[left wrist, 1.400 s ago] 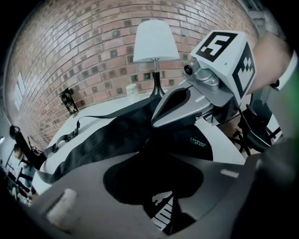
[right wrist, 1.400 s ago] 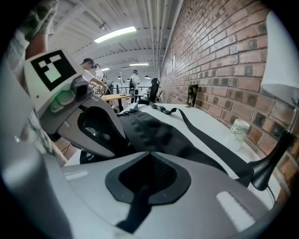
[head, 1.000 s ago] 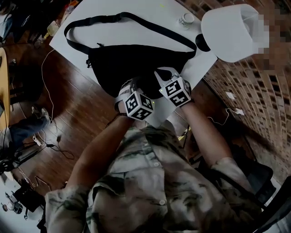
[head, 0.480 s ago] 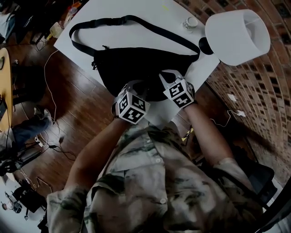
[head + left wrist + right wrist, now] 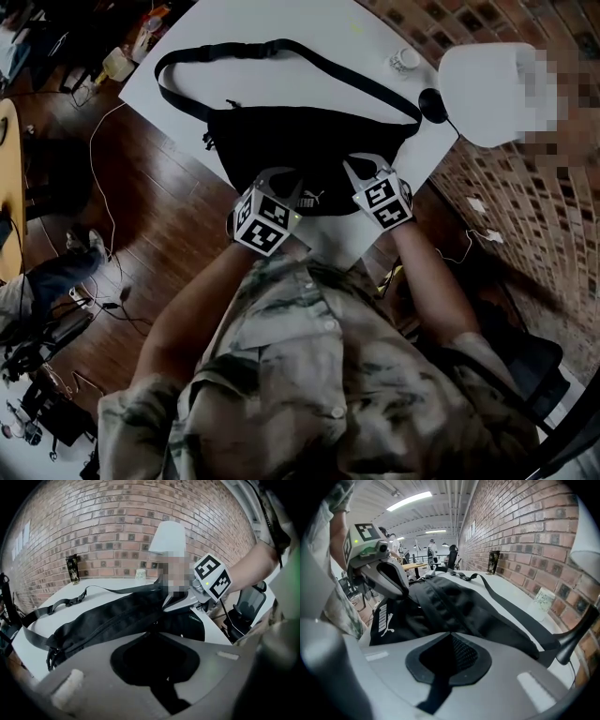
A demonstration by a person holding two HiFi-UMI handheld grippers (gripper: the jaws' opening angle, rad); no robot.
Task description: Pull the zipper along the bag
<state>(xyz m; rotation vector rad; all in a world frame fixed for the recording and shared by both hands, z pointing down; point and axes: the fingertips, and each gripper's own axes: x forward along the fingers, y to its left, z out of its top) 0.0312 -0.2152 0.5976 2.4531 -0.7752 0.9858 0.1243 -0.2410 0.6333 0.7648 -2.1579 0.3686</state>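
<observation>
"So where does the bag point(image 5: 309, 145) lie?"

"On the white desk point(image 5: 281, 89), with its body along the near edge and its strap point(image 5: 272, 45) looping toward the far edge."

"And the left gripper point(image 5: 153, 633)?"

"Jaws closed, tips pinching the black fabric by the near corner. Whether the zipper pull sits between them, I cannot tell."

"The right gripper point(image 5: 451, 632)?"

"Closed as well, nipping bag fabric near the left one, toward the lamp point(image 5: 478, 89) at the right corner."

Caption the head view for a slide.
Left gripper and right gripper clamp the near edge of a black Puma waist bag on a white table.
</observation>
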